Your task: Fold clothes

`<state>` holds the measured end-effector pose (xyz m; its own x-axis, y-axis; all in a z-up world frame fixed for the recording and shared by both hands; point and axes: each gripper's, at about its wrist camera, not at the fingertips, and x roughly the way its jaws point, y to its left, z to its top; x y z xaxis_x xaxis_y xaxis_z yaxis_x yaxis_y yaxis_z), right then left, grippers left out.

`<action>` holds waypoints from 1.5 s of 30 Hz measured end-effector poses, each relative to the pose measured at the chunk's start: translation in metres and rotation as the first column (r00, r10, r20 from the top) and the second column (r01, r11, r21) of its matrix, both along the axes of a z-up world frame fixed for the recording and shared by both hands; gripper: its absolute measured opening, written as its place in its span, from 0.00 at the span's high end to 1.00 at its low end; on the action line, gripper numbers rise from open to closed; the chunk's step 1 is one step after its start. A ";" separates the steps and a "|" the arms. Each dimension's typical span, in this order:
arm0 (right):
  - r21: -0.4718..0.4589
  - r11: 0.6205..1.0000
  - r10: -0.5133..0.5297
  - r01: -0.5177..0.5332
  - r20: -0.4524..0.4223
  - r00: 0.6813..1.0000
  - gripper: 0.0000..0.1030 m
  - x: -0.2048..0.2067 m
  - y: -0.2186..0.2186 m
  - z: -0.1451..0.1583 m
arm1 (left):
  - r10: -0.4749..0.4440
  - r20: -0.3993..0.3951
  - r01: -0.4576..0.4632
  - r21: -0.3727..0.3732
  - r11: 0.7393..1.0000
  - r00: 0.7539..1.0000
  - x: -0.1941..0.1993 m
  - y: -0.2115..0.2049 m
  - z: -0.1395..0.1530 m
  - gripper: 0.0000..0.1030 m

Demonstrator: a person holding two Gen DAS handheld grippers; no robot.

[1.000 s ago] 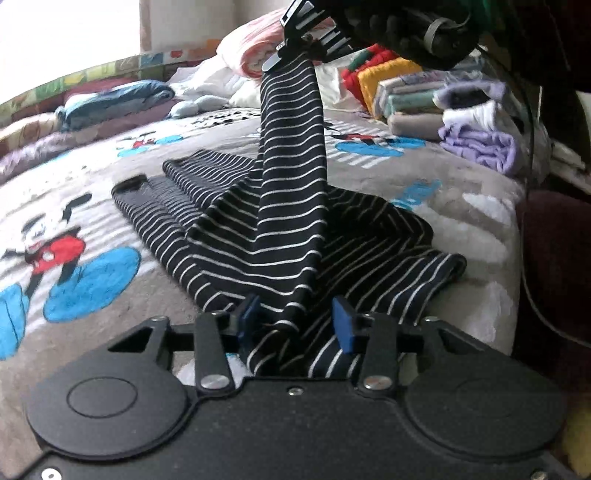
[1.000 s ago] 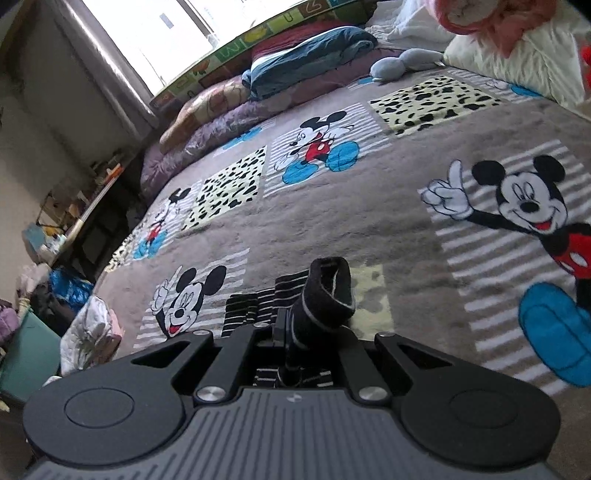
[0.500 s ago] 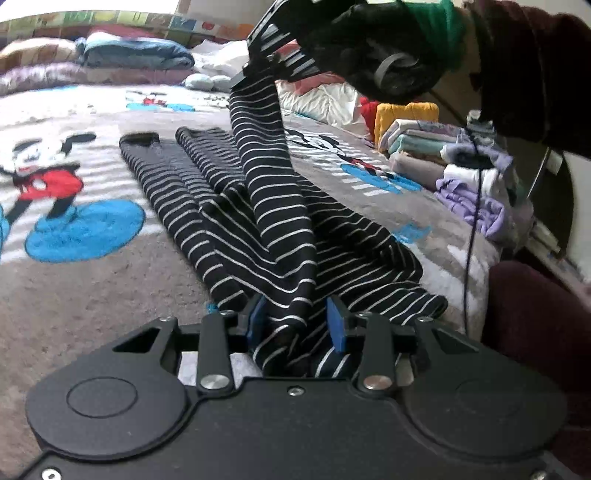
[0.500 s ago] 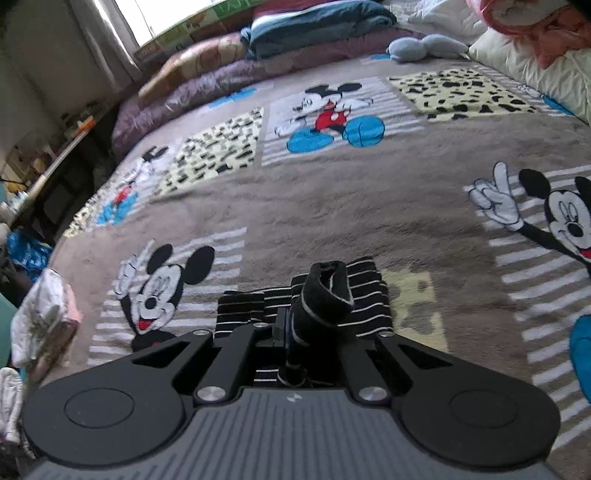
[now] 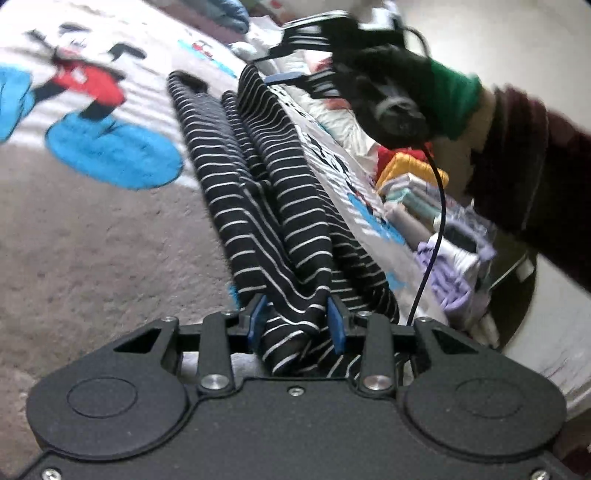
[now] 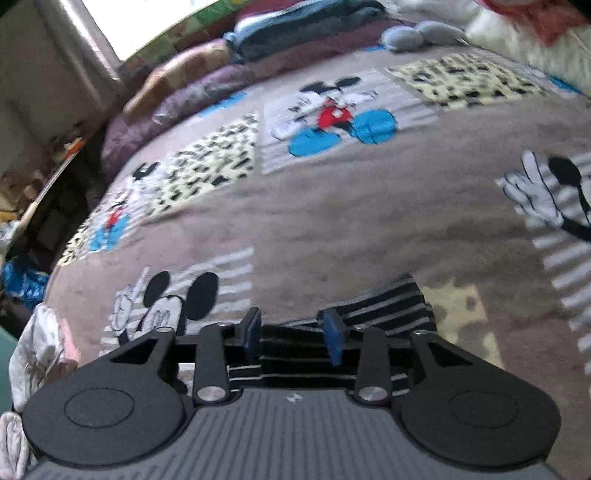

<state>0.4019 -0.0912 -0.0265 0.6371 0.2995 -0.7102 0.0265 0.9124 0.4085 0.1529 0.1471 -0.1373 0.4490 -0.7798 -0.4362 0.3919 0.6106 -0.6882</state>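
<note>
A black garment with thin white stripes (image 5: 273, 206) lies stretched along the Mickey Mouse bedspread (image 5: 92, 236). Its near end is bunched between the blue pads (image 5: 256, 321) of my left gripper (image 5: 295, 325), which stand wide apart. At the far end my right gripper (image 5: 291, 55), held by a gloved hand (image 5: 391, 96), hovers just above the garment's tip. In the right wrist view that gripper (image 6: 291, 330) is open, with nothing between its pads. The striped cloth (image 6: 384, 314) lies flat on the bedspread (image 6: 332, 221) just under and beyond it.
A stack of folded clothes (image 5: 417, 199) with purple pieces (image 5: 450, 273) sits at the bed's right edge. A black cable (image 5: 439, 206) hangs from the right gripper. Pillows and folded bedding (image 6: 295, 29) line the far side. White clothes (image 6: 40, 354) lie at the left.
My right gripper has let go of the dark cuff it held up, and its jaws now stand apart. The lifted striped strip has come down onto the garment. The left view has swung left.
</note>
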 end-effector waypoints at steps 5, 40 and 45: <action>0.031 0.999 0.036 -0.037 0.028 0.999 0.59 -0.019 -0.025 -0.011 | 0.008 -0.048 -0.012 -0.070 0.998 0.999 0.004 0.007 -0.003 0.67; 0.068 0.964 0.247 -0.259 0.144 0.958 0.90 -0.027 -0.021 -0.066 | 0.006 0.046 -0.009 0.060 0.998 0.999 0.002 -0.015 0.008 0.68; 0.060 0.951 0.279 -0.304 0.260 0.924 0.92 -0.029 -0.018 -0.039 | -0.010 0.064 0.005 0.076 0.997 0.998 0.000 -0.018 0.010 0.68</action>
<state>0.3726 -0.1090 -0.0659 0.6611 0.5583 -0.5012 -0.3471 0.8198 0.4555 0.1530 0.1289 -0.1274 0.4728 -0.7487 -0.4647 0.4386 0.6574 -0.6128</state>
